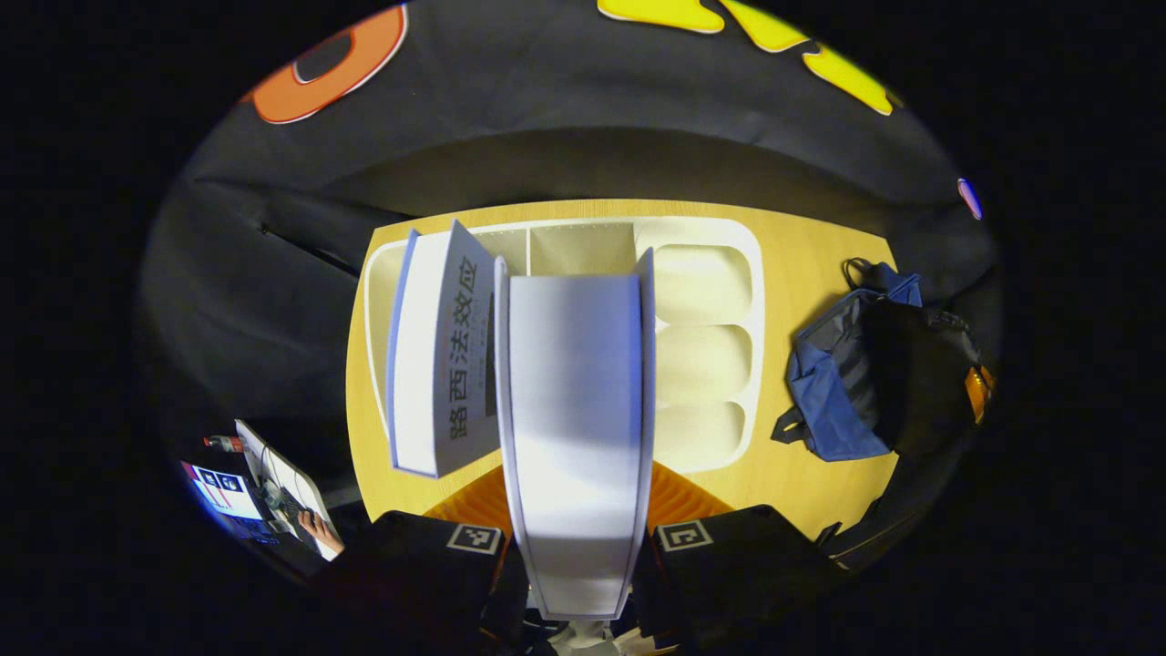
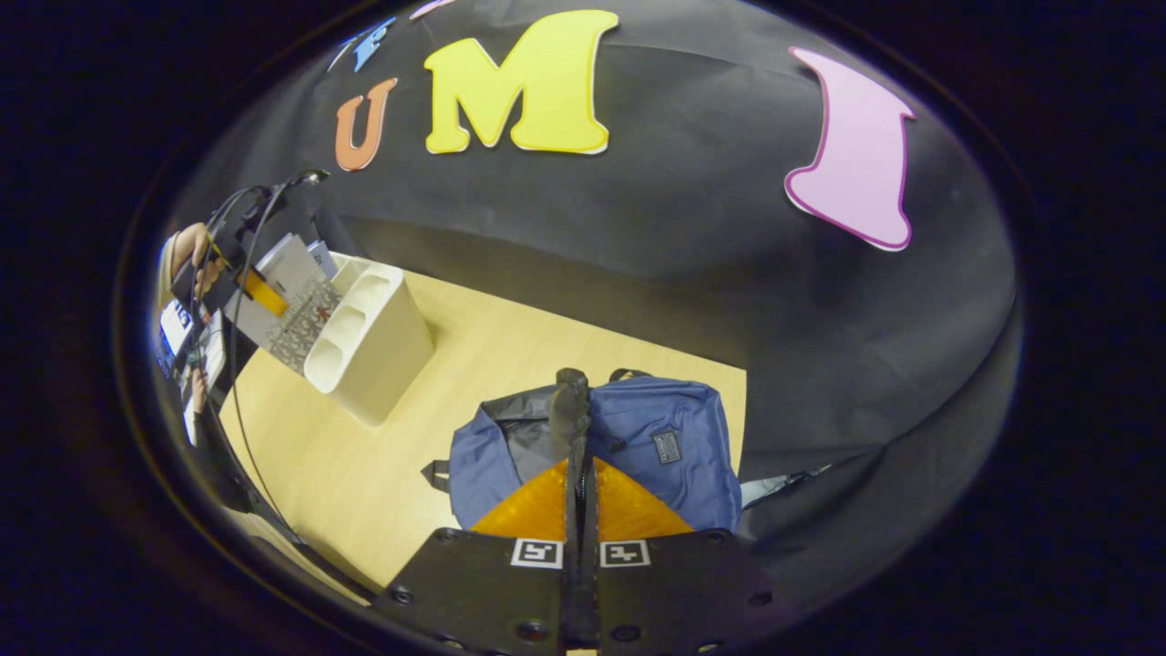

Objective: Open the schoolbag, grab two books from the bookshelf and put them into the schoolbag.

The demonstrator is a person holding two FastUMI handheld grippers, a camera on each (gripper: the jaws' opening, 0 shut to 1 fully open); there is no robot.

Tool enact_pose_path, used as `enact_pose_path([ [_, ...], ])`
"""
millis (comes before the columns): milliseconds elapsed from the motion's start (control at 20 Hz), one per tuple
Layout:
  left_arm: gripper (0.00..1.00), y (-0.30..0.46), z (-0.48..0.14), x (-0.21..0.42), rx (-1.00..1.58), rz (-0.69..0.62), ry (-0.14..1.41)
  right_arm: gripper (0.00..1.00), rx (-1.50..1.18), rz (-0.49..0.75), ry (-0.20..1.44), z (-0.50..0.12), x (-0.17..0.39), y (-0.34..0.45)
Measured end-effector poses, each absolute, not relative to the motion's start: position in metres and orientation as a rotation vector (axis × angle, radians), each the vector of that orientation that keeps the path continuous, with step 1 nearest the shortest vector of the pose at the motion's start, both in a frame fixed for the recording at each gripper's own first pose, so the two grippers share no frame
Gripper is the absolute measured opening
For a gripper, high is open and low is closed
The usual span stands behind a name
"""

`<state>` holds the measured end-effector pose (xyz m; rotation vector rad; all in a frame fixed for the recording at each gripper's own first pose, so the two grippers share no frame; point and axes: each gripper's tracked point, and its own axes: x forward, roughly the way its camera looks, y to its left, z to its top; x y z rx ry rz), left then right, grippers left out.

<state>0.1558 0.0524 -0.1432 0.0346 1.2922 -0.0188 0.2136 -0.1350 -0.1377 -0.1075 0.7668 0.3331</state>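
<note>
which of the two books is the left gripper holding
The book seen page-edge on, clamped between the left gripper fingers. The other book, with the printed spine, leans tilted in the white bookshelf, ungripped.

A recording booth, staged like a study desk.
Black cloth walls a wooden table; a white bookshelf near its left edge, a laptop beyond it.

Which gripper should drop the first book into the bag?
Left. The left gripper already clamps a book above the bookshelf; the right gripper pinches the schoolbag strap.
</note>
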Motion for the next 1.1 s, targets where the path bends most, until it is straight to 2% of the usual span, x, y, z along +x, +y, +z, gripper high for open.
enact_pose_path([
  [300, 0.48, 0.056, -0.101, 0.087, -0.072, -0.048, 1.201, 0.0, -0.103, 0.337, 0.771, -0.142, 0.212, -0.139],
  [400, 0.48, 0.057, -0.095, 0.062, -0.113, -0.058, 1.179, 0.02, -0.111, 0.345, 0.772, -0.143, 0.214, -0.135],
  [650, 0.48, 0.031, -0.091, 0.007, -0.308, -0.114, 1.145, 0.0, -0.106, 0.364, 0.783, -0.145, 0.209, -0.121],
  [850, 0.48, -0.012, -0.107, -0.021, -0.443, -0.214, 1.179, 0.0, -0.122, 0.356, 0.79, -0.141, 0.21, -0.112],
  [900, 0.52, -0.022, -0.114, -0.027, -0.468, -0.232, 1.199, 0.0, -0.126, 0.355, 0.792, -0.142, 0.209, -0.111],
  [950, 0.48, -0.031, -0.122, -0.029, -0.486, -0.242, 1.217, 0.0, -0.135, 0.352, 0.792, -0.141, 0.209, -0.11],
  [1050, 0.48, -0.053, -0.133, -0.03, -0.517, -0.287, 1.23, 0.0, -0.14, 0.353, 0.796, -0.142, 0.207, -0.109],
  [1100, 0.53, -0.066, -0.135, -0.028, -0.55, -0.311, 1.23, 0.0, -0.14, 0.351, 0.801, -0.143, 0.205, -0.109],
])
